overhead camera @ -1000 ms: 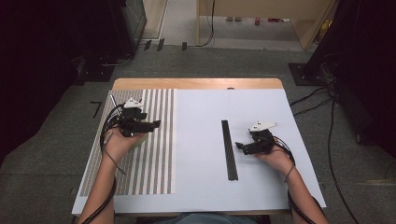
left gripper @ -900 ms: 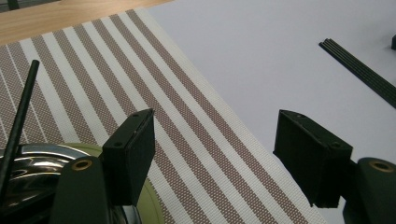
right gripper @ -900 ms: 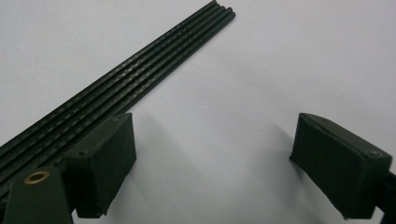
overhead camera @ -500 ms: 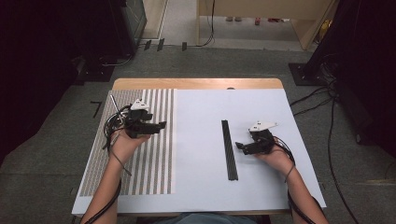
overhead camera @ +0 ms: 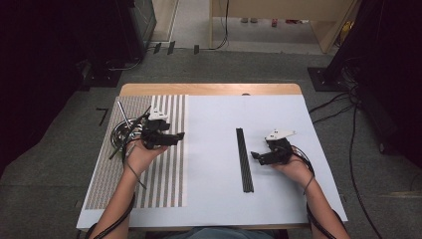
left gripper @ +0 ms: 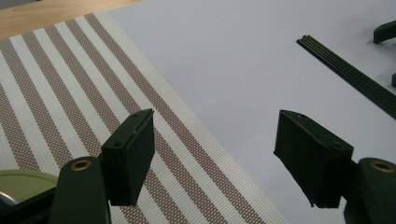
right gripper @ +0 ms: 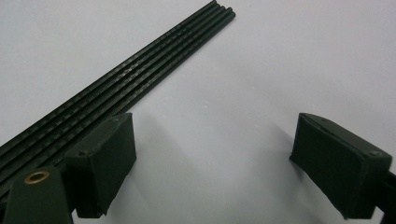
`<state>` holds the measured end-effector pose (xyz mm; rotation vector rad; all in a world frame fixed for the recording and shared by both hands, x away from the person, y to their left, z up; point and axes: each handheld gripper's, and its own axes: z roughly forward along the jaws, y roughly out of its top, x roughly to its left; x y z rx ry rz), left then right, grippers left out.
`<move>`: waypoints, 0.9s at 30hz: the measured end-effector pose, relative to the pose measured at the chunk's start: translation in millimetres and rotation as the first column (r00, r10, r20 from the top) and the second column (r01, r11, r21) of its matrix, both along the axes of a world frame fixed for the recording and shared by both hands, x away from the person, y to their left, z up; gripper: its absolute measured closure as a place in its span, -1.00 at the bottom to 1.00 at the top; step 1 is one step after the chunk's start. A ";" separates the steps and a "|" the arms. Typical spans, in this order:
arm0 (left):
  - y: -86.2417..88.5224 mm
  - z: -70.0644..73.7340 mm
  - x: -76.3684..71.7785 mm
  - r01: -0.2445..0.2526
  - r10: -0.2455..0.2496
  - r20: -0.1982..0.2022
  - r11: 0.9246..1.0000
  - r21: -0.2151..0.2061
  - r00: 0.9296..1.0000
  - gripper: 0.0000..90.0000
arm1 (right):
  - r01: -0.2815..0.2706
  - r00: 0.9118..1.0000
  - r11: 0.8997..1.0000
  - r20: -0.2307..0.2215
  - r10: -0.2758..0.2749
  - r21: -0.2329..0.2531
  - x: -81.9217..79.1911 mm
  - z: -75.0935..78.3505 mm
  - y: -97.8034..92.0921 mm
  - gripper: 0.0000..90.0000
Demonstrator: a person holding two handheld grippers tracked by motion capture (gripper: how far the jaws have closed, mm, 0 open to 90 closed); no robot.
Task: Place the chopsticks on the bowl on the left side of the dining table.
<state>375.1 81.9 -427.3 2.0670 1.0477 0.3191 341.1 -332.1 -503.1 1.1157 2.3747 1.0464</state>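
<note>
Your left gripper (overhead camera: 175, 136) hangs over the striped mat (overhead camera: 164, 179), jaws spread wide w/ nothing between them. In the left gripper view the left gripper (left gripper: 215, 154) looks across the striped mat (left gripper: 56, 93) where its edge meets the white sheet (left gripper: 224, 60). That mat covers the left part of the worktop (overhead camera: 209, 89), running from near the far edge down to the near edge.

Behind your left hand (overhead camera: 144, 154), near the mat's far-left corner, sits a round metal dish (overhead camera: 118, 133) w/ a thin metal rod (overhead camera: 122, 112) sticking up and out toward the far edge. Can't tell what the dish holds; a pale green bit of its rim (left gripper: 21, 184) shows at the bottom left of the left gripper view.

Your right gripper (overhead camera: 256, 156) is on the right half of the white sheet (overhead camera: 214, 149), jaws also spread, empty. It's just beside the black ribbed strip (overhead camera: 244, 159), not touching as far as I can tell. That strip lies flat about mid-worktop, running far-to-near. In the right gripper view the right gripper (right gripper: 212, 163) has the black ribbed strip (right gripper: 140, 79) passing beside and under one jaw, made of several thin parallel rods side by side.
</note>
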 end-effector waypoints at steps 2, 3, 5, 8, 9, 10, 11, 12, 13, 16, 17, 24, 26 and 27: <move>-2.4 -0.5 -0.3 0.000 0.000 0.003 1.000 -0.003 1.000 -0.35 | 0.000 1.000 1.000 0.000 0.000 0.000 0.0 0.0 0.0 -0.70; -4.9 -1.1 -0.6 0.003 -0.003 0.004 1.000 -0.008 1.000 -0.35 | 0.001 1.000 1.000 -0.001 -0.001 0.000 -0.1 0.1 0.0 -0.70; -7.8 -2.0 -1.3 0.005 -0.005 0.007 1.000 -0.004 1.000 -0.35 | 0.000 1.000 1.000 -0.001 0.000 0.000 -0.1 0.1 0.0 -0.70; -9.9 -2.8 -1.7 0.011 -0.011 0.006 1.000 0.002 1.000 -0.35 | 0.001 1.000 1.000 -0.001 -0.001 0.000 -0.1 0.1 0.0 -0.70; -12.7 -4.0 -2.4 0.013 -0.013 0.004 1.000 0.000 1.000 -0.35 | 0.001 1.000 1.000 -0.001 -0.001 0.000 -0.1 0.1 0.0 -0.70; -12.7 -4.0 -2.4 0.013 -0.013 0.004 1.000 0.000 1.000 -0.35 | 0.001 1.000 1.000 -0.001 -0.001 0.000 -0.1 0.1 0.1 -0.70; -15.1 -4.8 -3.2 0.017 -0.017 0.002 1.000 0.003 1.000 -0.35 | -0.001 1.000 1.000 -0.001 0.001 -0.001 0.0 0.1 -0.1 -0.70; -15.1 -4.8 -3.2 0.017 -0.017 0.002 1.000 0.003 1.000 -0.35 | -0.001 1.000 1.000 -0.001 0.001 -0.001 0.0 0.1 -0.1 -0.70; -17.1 -5.4 -3.7 0.020 -0.020 -0.001 1.000 -0.013 1.000 -0.35 | -0.001 1.000 1.000 0.000 0.001 -0.001 0.0 0.1 -0.1 -0.70; -19.9 -6.3 -4.1 0.025 -0.026 -0.006 0.999 -0.023 1.000 -0.35 | -0.001 1.000 1.000 0.000 0.001 -0.002 0.0 0.0 -0.1 -0.70; -21.7 -6.9 -4.5 0.029 -0.030 -0.008 0.999 -0.020 1.000 -0.35 | -0.001 1.000 1.000 0.000 0.001 -0.002 0.0 0.0 -0.1 -0.70; -31.8 -12.2 -6.6 0.050 -0.050 -0.006 0.999 -0.002 0.999 -0.35 | -0.002 1.000 1.000 0.001 0.002 -0.002 0.1 0.0 -0.2 -0.70; -33.6 -13.8 -7.0 0.051 -0.051 -0.009 0.999 -0.005 0.999 -0.36 | -0.002 1.000 1.000 0.001 0.002 -0.002 0.1 0.0 -0.2 -0.70; -35.4 -15.4 -7.4 0.051 -0.051 -0.008 0.999 -0.007 0.999 -0.36 | -0.001 1.000 1.000 -0.001 0.001 -0.001 0.0 0.0 -0.1 -0.70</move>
